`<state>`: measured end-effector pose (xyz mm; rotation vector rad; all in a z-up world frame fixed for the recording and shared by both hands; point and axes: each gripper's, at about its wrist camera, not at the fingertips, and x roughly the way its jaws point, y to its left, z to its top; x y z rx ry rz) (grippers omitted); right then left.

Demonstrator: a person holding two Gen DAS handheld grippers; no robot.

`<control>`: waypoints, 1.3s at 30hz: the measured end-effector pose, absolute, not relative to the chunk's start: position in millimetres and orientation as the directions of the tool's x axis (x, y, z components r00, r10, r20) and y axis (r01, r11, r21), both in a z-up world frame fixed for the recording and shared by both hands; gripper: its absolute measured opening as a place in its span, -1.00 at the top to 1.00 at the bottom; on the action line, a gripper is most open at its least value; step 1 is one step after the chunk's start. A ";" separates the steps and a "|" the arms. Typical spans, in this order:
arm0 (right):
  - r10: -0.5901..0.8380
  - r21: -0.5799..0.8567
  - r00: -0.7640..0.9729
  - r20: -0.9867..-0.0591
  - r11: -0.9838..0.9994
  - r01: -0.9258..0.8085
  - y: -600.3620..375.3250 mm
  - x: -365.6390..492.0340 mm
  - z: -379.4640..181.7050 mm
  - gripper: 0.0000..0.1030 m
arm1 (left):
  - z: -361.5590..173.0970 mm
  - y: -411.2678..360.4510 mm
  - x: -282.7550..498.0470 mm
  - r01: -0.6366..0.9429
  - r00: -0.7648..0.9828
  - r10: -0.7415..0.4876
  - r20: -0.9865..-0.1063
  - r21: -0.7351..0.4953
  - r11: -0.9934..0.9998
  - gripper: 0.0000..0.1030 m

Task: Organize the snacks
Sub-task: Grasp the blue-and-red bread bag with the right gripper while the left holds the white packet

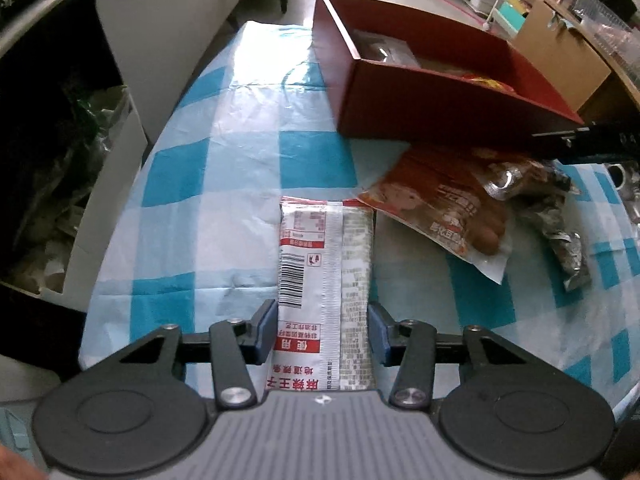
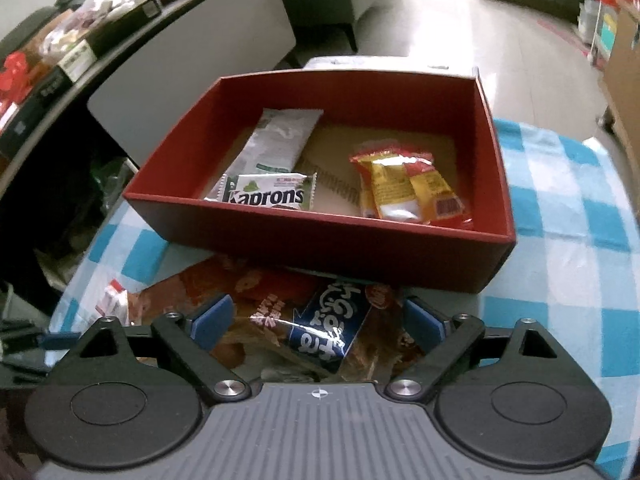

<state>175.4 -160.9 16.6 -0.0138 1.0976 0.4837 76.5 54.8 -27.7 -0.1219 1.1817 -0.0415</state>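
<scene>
A long silver and red snack packet (image 1: 325,280) lies between the pads of my left gripper (image 1: 323,330), which is shut on its near end just above the checked tablecloth. The red box (image 1: 432,92) stands beyond it; in the right wrist view (image 2: 320,236) it holds a Kaprons pack (image 2: 266,197), a silver packet (image 2: 276,140) and yellow-red packets (image 2: 408,188). My right gripper (image 2: 320,322) is open over a blue and clear snack bag (image 2: 324,328) in front of the box, with an orange bag (image 1: 440,200) beside it.
The blue and white checked tablecloth (image 1: 200,184) covers the table, whose left edge drops off near a white chair (image 1: 168,40). A dark foil snack (image 1: 560,216) lies right of the orange bag. A cluttered shelf (image 2: 60,48) stands to the left.
</scene>
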 end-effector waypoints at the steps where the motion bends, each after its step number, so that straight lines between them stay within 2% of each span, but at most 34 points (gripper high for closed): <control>1: 0.378 0.238 0.358 -0.854 0.895 -0.376 -160.0 177.7 14.3 -0.85 | -28.5 55.1 77.5 -0.029 0.379 -0.094 -0.920 -0.113 0.993 0.16; 3: 0.398 0.256 0.349 -0.849 0.886 -0.387 -155.5 183.4 8.7 -0.85 | -29.2 54.7 78.6 -0.035 0.381 -0.089 -0.920 -0.111 0.993 0.01; 5: 0.390 0.232 0.365 -0.845 0.883 -0.407 -149.1 188.1 4.1 -0.86 | -29.7 55.6 80.6 -0.040 0.380 -0.098 -0.920 -0.122 0.992 -0.02; 10: 0.390 0.240 0.323 -0.862 0.876 -0.418 -138.3 193.1 -17.2 -0.99 | -28.5 56.1 81.9 -0.032 0.371 -0.107 -0.922 -0.128 0.991 -0.03; 17: 0.504 0.399 0.172 -0.846 0.814 -0.423 -135.8 133.1 -3.9 -0.98 | -28.2 48.6 81.7 0.002 0.334 -0.101 -0.937 -0.107 0.994 -0.04; 23: 0.547 0.438 0.149 -0.824 0.781 -0.445 -136.8 79.4 12.9 -0.98 | -27.2 63.1 88.9 -0.094 0.312 -0.134 -0.940 -0.171 0.981 -0.07; 28: 0.436 0.208 0.272 -0.858 0.779 -0.592 -116.3 79.7 24.3 -0.99 | -27.3 60.2 87.8 -0.092 0.335 -0.108 -0.936 -0.146 0.985 -0.11; 34: 0.384 0.122 0.252 -0.888 0.725 -0.678 -82.2 106.5 6.8 -0.99 | -28.7 50.5 84.5 -0.056 0.353 -0.086 -0.932 -0.113 0.992 -0.29; 37: 0.356 0.144 0.194 -0.914 0.733 -0.665 -75.0 115.8 -13.8 -1.00 | -31.7 46.4 84.3 -0.036 0.345 -0.081 -0.935 -0.099 0.994 -0.41; 39: 0.315 0.078 0.230 -0.921 0.727 -0.682 -69.2 109.2 -17.7 -1.00 | -32.2 45.4 83.9 -0.025 0.344 -0.084 -0.935 -0.098 0.995 -0.43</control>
